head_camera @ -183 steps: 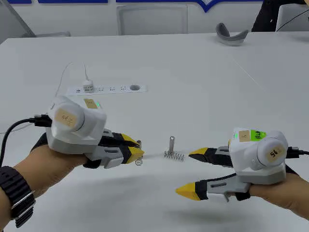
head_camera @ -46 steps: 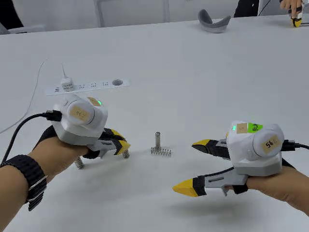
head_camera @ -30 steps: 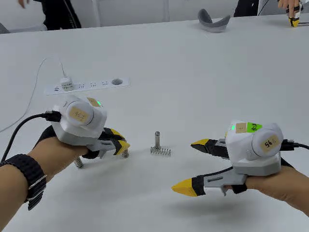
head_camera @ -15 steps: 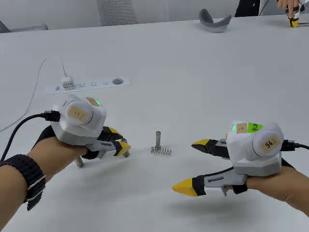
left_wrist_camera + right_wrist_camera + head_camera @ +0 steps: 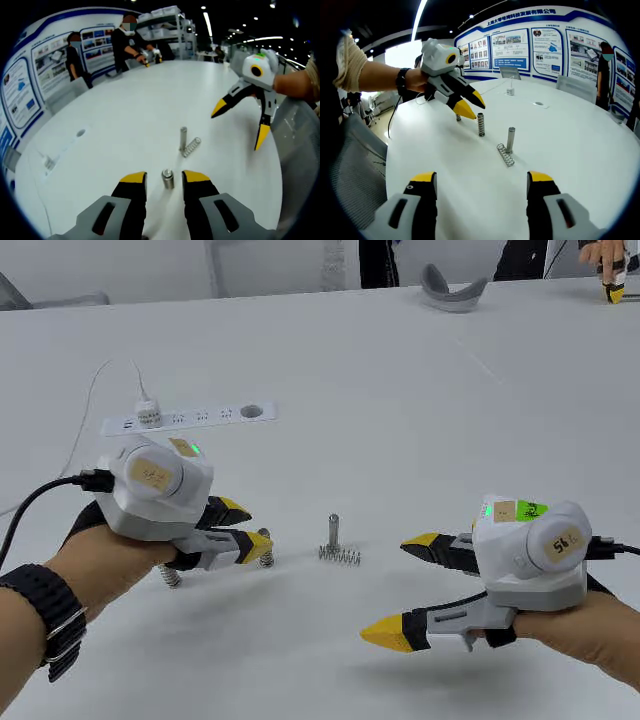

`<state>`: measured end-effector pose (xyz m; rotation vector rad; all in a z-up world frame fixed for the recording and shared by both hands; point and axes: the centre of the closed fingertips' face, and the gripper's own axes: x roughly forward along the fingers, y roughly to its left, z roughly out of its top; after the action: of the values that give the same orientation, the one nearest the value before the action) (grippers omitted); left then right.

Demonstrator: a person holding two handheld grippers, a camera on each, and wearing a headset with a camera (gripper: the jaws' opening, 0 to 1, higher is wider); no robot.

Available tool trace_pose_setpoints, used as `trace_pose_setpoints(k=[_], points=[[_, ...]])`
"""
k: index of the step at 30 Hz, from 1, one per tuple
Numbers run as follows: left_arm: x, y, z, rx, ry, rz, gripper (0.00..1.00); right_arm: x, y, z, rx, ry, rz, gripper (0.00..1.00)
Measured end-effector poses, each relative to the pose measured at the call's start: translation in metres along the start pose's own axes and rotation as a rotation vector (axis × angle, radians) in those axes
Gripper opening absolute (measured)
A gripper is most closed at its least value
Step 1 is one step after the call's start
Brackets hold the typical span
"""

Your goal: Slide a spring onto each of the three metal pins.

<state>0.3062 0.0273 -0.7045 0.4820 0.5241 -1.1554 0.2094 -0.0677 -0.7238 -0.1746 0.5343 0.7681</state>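
Currently 2 of 3 pins carry springs; one is left to do. The bare pin [image 5: 333, 531] stands upright mid-tabletop [image 5: 420, 400]. The loose spring [image 5: 340, 556] lies flat at its foot on the person's side, touching or just beside the base; can't tell which.

The spring's long axis runs approx. left-right across the head view, i.e. roughly in line w/ the way the right hand-held gripper [image 5: 392, 588] points. That gripper has its jaws spread wide and holds nothing. It sits to the right of the spring, and in the right gripper view the spring is ahead, between the jaw lines.

The left hand-held gripper [image 5: 254, 529] has its jaws parted narrowly either side of a sprung pin [image 5: 167, 178]. No contact seen, nothing pinched. A second sprung pin [image 5: 170, 575] stands further left, by the left hand.

Judgement: both grippers' tips are about equally near the spring, but the right is free and lined up, so better placed. The next move needs a pinch across the coil, then tipping the spring from flat to upright over the pin top. Risk: the spring rolls away or knocks the pin.
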Motion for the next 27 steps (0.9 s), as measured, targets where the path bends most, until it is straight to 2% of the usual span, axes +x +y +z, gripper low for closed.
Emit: trace_pose_setpoints(k=[3,8,18,27], points=[[-0.003,0.0,0.001,0.0,-0.009,0.003,0.28,0.001,0.001,0.0,-0.001,0.001,0.002,0.74],[-0.01,-0.005,0.003,-0.008,-0.027,0.005,0.29,0.002,0.002,0.0,-0.002,0.001,0.006,0.74],[-0.023,-0.012,0.001,-0.037,-0.055,0.015,0.31,0.003,0.003,0.001,-0.006,0.0,0.009,0.74],[-0.036,-0.024,0.002,-0.062,-0.096,0.015,0.32,0.004,0.003,0.003,-0.009,-0.003,0.009,0.74]])
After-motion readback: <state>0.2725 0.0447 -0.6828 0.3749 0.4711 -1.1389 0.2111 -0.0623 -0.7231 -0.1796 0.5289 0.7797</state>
